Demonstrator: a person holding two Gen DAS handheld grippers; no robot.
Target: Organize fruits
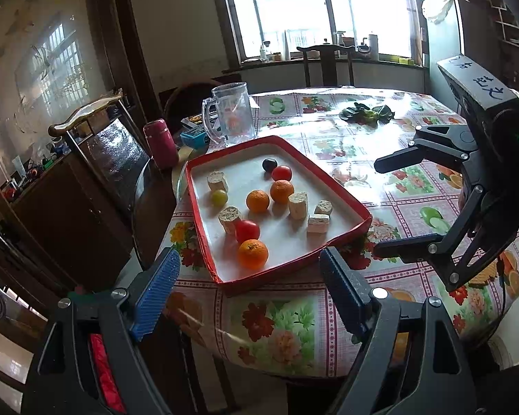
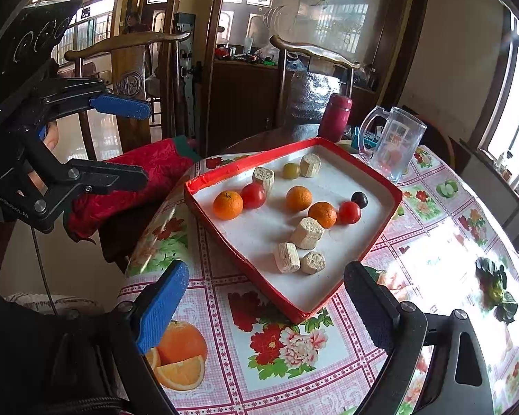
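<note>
A red-rimmed white tray (image 1: 242, 162) (image 2: 259, 238) lies on the flowered tablecloth. In it are three oranges (image 1: 253, 254) (image 2: 228, 204), two red tomatoes (image 1: 247, 230) (image 2: 253, 195), a dark round fruit (image 1: 269, 164) (image 2: 359, 199), a yellow-green one (image 1: 219, 197) (image 2: 291, 170) and several beige cake pieces (image 1: 298, 205) (image 2: 307, 232). My left gripper (image 1: 251, 287) (image 2: 138, 141) is open at the tray's near edge, holding nothing. My right gripper (image 1: 387, 204) (image 2: 268, 304) hangs open and empty beside the tray's other side.
A clear glass mug (image 1: 230, 114) (image 2: 391, 147) and a red flask (image 1: 160, 143) (image 2: 335, 112) stand just beyond the tray. Green leaves (image 1: 366, 112) (image 2: 494, 287) lie further out on the table. Wooden chairs (image 1: 86, 121) (image 2: 128, 45) ring the table, and red quilted cloth (image 2: 138, 180) lies by its edge.
</note>
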